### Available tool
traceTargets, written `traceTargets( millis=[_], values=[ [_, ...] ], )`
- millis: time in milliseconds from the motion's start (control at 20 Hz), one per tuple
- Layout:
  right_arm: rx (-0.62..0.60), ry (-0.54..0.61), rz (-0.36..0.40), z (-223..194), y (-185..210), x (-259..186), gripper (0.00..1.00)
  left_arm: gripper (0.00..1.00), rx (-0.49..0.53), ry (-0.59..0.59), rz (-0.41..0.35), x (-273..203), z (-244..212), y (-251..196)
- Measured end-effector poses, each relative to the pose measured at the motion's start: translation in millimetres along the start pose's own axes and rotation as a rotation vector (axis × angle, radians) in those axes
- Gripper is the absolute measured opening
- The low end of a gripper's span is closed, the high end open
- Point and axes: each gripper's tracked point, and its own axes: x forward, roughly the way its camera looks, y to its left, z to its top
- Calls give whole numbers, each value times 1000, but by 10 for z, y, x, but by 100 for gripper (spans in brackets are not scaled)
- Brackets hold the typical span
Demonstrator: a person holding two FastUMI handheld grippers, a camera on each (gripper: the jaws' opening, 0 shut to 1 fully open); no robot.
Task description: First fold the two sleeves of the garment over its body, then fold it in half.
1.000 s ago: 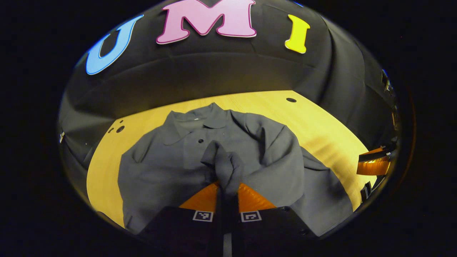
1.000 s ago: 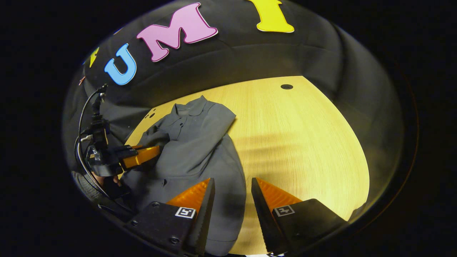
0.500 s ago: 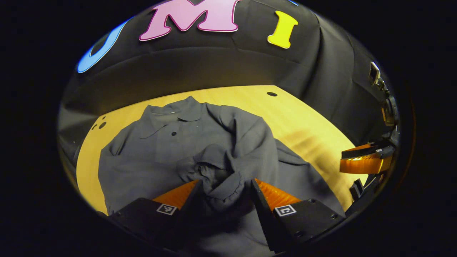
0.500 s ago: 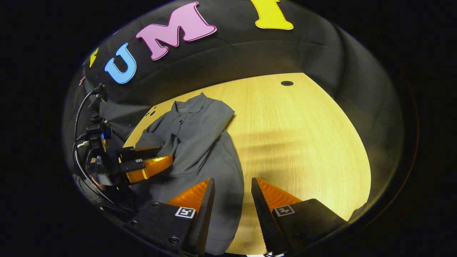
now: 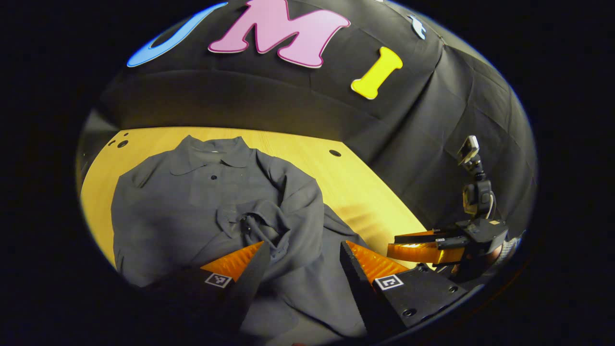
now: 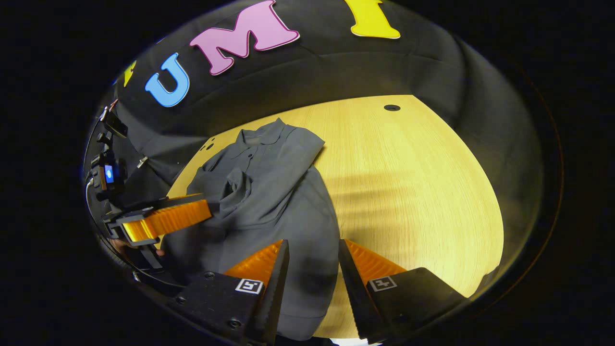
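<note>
Both grippers are open, nothing clamped. Left gripper [image 5: 302,250]: jaws spread wide above the grey shirt [image 5: 202,206], no cloth between the fingers. Right gripper [image 6: 310,250]: jaws parted at a moderate gap, hovering over the shirt's lower right edge, where the cloth meets bare table [image 6: 408,182].

Shirt lies flat on the wooden table, collar [image 5: 211,156] toward the booth wall, front buttons visible. One sleeve [image 5: 254,221] is laid across the body, its cuff end bunched in a crumpled heap near mid-chest, just ahead of the left gripper's fingers. In the right gripper view the same bunched cuff [image 6: 235,185] sits just beside the left gripper [image 6: 163,218], apart from it. The shirt's right side is folded in along a straight edge. Hem runs under both sets of fingers.

Right gripper [image 5: 427,247] also shows at the edge of the left gripper view, off the shirt's right side.
</note>
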Motion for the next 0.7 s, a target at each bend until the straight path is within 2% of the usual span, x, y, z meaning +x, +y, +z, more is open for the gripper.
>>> traceTargets(
  millis=[300, 700],
  values=[
    [8, 52, 3, -432, 79, -292, 67, 93, 1, -26, 101, -891, -184, 465],
    [16, 123, -89, -1069, 49, -652, 76, 94, -26, 20, 288, -1809, -673, 1301]
  ],
)
